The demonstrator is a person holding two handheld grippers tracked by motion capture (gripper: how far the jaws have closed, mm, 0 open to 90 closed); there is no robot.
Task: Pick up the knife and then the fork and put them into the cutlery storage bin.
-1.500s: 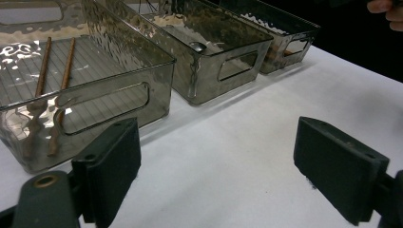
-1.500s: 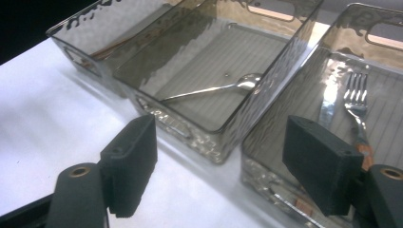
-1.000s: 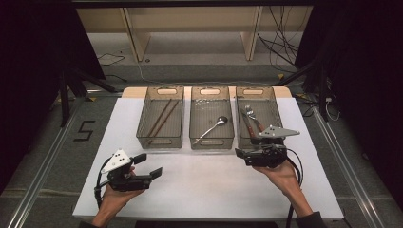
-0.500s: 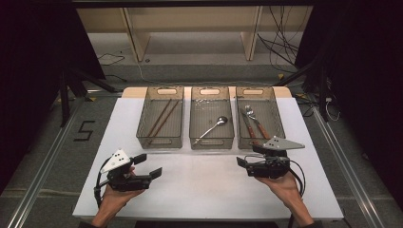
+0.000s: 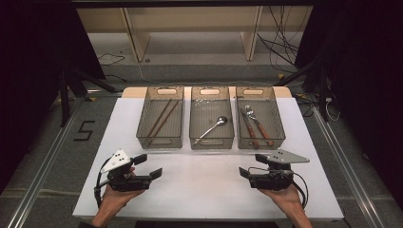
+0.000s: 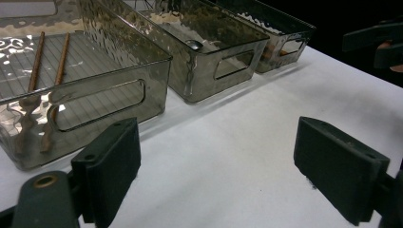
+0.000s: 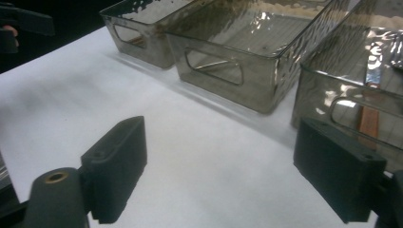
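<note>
Three smoky clear bins stand in a row at the back of the white table. The left bin holds two brown chopsticks, the middle bin a metal spoon, and the right bin a fork and knife with wooden handles. My left gripper rests open near the front left, pointing right, its jaws wide over bare table. My right gripper sits at the front right, pointing left. Its jaws have just been opening and stand wide with nothing between them.
Wooden shelving and loose cables lie on the floor beyond the table. Black stands flank the table on both sides. A floor marking shaped like a 5 sits to the left. Bare white tabletop stretches between the two grippers.
My right gripper has drawn back from the front of the right bin toward the near edge and sunk lower. The left gripper has stayed put.
</note>
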